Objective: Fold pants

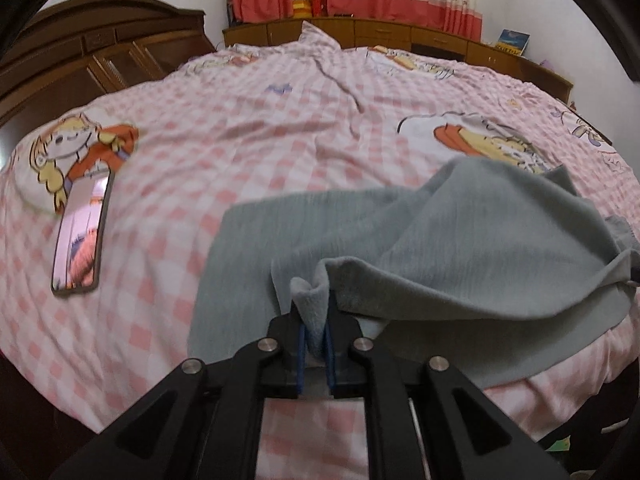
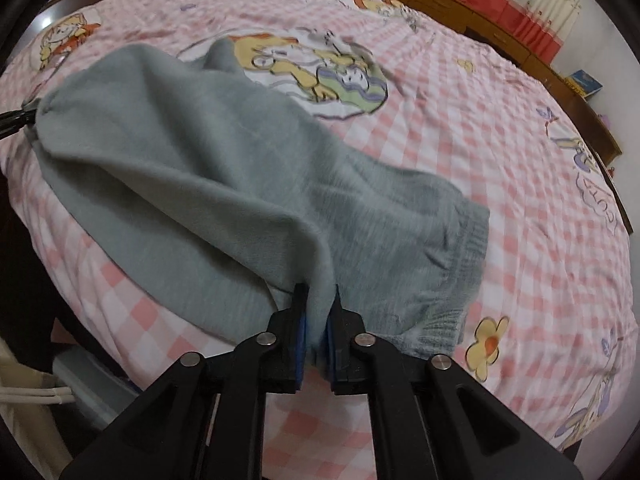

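Grey fleece pants lie on the pink checked bed cover, partly lifted along the near edge. My left gripper is shut on a fold of the pants' near edge. My right gripper is shut on another fold of the pants near the ribbed waistband. The cloth hangs stretched between the two grippers above the bed. The left gripper's tip shows at the far left of the right wrist view, at the other end of the cloth.
A phone with a reflective screen lies on the bed cover to the left of the pants. A dark wooden headboard stands at the left. Wooden cabinets and curtains stand behind the bed. The bed's near edge is just below the grippers.
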Demonstrator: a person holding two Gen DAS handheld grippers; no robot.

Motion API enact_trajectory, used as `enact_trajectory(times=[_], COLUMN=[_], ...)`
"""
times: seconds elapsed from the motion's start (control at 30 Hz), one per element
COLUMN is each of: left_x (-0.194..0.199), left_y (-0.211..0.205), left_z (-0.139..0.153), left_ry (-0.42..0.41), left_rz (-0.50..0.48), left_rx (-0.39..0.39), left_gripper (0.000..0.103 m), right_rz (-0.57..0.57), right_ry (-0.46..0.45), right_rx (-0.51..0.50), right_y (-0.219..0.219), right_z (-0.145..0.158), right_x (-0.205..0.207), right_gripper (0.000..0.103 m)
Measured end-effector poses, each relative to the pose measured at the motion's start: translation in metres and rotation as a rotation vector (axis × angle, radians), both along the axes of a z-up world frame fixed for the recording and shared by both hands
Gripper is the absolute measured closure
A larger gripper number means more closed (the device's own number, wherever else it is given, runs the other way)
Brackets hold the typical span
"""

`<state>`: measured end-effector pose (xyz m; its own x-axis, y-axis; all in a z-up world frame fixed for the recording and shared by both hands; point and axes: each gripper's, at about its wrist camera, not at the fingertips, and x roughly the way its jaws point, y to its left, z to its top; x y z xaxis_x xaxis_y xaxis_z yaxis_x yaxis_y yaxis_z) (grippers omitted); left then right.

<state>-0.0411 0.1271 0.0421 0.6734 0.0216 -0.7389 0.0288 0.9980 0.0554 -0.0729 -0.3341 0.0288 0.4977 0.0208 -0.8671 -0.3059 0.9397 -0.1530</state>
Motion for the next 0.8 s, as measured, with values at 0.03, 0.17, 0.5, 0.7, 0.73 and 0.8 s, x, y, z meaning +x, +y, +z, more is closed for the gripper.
enact_trajectory(times=[0.03, 0.17, 0.5, 0.7, 0.73, 0.8], left_x=[-0.001, -0.011, -0.044, -0.043, -0.039, -0.029], left_y=[0.001, 0.008, 0.034, 0.045, 0.045, 0.045], left_z=[-0.002, -0.005, 0.009, 0.032, 0.033, 0.033], left_ry=[0.007, 0.016, 0.029, -0.006, -0.004, 0.003], left_rz=[0.009, 0.029, 0.043, 0.057, 0.056, 0.052], left_rx=[0.002, -0.015, -0.008, -0.020, -0.030, -0.046], left_gripper=[0.082, 0.061, 0.049, 0.047, 0.046, 0.046], right_rz=[-0.002, 0.024, 0.030, 0.050, 0.056, 0.061], right_ry=[0.008, 0.013, -0.009, -0.042, -0.043, -0.043], right_rx=[-0.008, -0.084, -0.087, 0.006, 0.024, 0.058], right_y=[0.001, 0.006, 0.011, 0.043, 0.052, 0.067], right_z=[-0.002, -0.002, 0.032, 0.047, 0.045, 0.039], right_x=[-0.002, -0.013, -0.031, -0.020, -0.017, -0.011], right_gripper=[0.086, 0.072, 0.071, 0.069, 0.069, 0.069])
